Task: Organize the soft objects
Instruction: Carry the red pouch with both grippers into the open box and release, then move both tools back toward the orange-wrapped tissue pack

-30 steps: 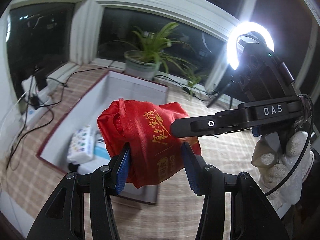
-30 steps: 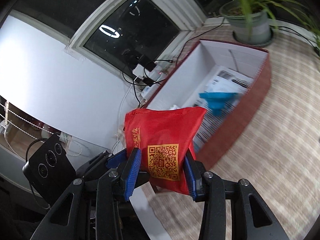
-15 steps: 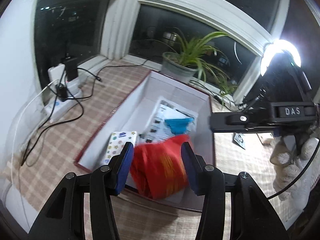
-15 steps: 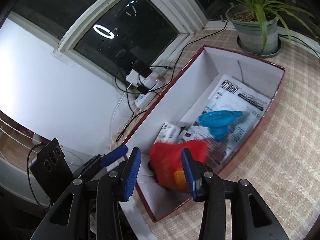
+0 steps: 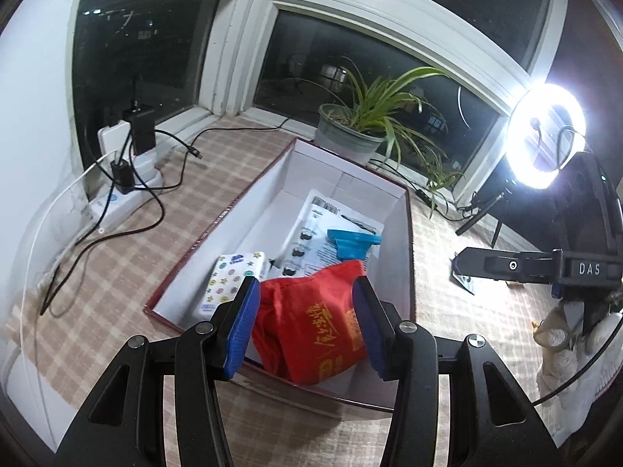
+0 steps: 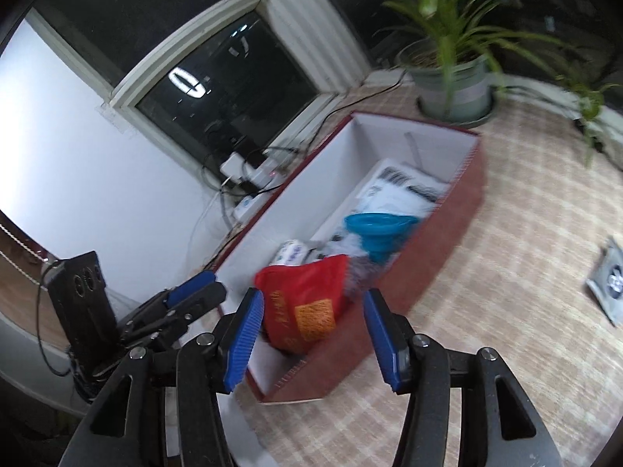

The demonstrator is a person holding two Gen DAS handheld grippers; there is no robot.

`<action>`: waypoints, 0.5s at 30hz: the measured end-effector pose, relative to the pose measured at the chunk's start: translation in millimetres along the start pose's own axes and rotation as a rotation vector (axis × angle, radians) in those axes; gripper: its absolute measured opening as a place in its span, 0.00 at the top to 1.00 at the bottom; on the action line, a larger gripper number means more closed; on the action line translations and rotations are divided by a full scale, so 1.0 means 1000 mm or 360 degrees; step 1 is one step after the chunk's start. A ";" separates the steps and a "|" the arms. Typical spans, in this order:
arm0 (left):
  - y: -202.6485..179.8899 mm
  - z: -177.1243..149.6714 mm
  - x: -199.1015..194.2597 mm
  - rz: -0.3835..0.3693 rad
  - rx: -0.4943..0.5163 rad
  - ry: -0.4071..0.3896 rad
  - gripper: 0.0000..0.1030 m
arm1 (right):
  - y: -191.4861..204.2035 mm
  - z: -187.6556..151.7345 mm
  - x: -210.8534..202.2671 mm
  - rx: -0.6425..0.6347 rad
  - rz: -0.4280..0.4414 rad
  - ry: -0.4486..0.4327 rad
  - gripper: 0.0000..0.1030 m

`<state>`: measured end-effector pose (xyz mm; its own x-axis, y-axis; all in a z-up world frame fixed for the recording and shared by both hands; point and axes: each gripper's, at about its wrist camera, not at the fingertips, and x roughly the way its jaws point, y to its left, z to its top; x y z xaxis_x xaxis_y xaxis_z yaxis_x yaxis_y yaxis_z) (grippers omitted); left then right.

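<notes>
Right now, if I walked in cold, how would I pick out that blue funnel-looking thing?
Find the long box, dark red outside and white inside, on the checked surface in front of the potted plant. Inside it, past the red cloth bag at the near end, the blue funnel lies on white printed packets. It is the only blue, rigid-looking item there.

Red cloth bag (image 5: pixel 319 330), soft and creased; box (image 5: pixel 405 233) of matt white card inside; desk (image 5: pixel 117 272) under woven checked cloth; funnel (image 6: pixel 379 233) of smooth blue plastic
</notes>
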<state>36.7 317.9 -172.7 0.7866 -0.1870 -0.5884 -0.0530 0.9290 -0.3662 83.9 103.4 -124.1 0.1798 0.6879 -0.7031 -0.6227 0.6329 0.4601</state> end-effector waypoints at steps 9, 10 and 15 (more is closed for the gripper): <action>-0.040 -0.004 0.001 -0.0111 0.0072 0.0004 0.53 | -0.042 -0.044 -0.061 0.0177 -0.0180 -0.0243 0.38; -0.046 -0.004 0.000 -0.0123 0.0080 0.0003 0.53 | -0.050 -0.052 -0.071 0.0204 -0.0202 -0.0280 0.36; -0.081 -0.010 0.006 -0.0207 0.0133 0.0019 0.53 | -0.082 -0.085 -0.113 0.0306 -0.0304 -0.0396 0.26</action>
<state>39.6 238.7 -153.3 0.7760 -0.3111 -0.5487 0.1007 0.9199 -0.3791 50.2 -56.5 -128.3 0.4733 0.6013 -0.6437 -0.4100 0.7972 0.4432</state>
